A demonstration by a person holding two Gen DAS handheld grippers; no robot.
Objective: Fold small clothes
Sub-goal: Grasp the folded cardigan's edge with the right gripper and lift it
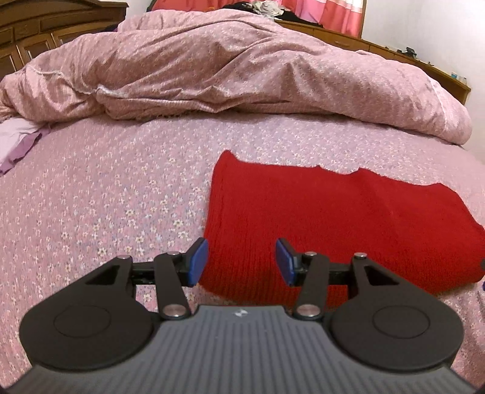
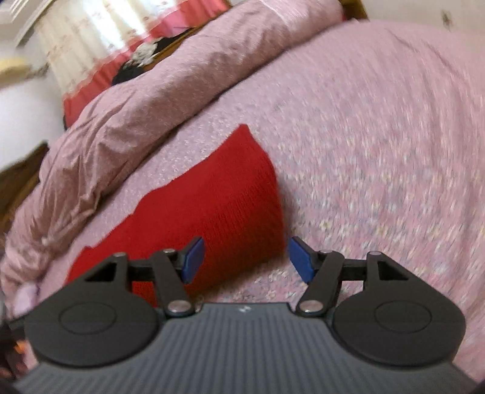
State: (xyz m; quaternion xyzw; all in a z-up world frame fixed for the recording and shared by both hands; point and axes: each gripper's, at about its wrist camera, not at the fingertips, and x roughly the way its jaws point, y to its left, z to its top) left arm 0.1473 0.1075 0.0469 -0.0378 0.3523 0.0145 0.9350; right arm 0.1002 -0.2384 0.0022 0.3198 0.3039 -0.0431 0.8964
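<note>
- Left gripper (image 1: 242,262), black linkage arms with blue pads (image 1: 198,262): jaws stand wide apart, nothing between them. It hangs above the near edge of the red knitted garment (image 1: 333,218); whether any pad touches the knit cannot be told from the left wrist view.
- Right gripper (image 2: 244,260), same build, blue pads (image 2: 301,259): jaws also spread wide, holding nothing. Its left finger lies over the red knitted garment (image 2: 218,206); its right finger lies over the bedsheet just beside the garment's folded edge. Contact cannot be told.
- Right wrist view is motion-blurred, most on the sheet to the right of the garment.
- Red knitted garment: ribbed knit, folded into a rough rectangle, lying flat on the pink floral bedsheet (image 1: 121,197). In the left wrist view its far edge is uneven, with a raised corner at far left and a stepped notch further right. The left edge is a smooth rounded fold.
- Beyond the garment, well apart from it, a crumpled pink floral duvet (image 1: 227,69) lies heaped across the bed.
- Far left of the garment, at the duvet's foot, a pale lilac cloth (image 1: 18,139) lies on the sheet.
- Behind the duvet: brown wooden cabinet (image 1: 36,33) at left, red-pink curtain (image 1: 327,15) at right.
</note>
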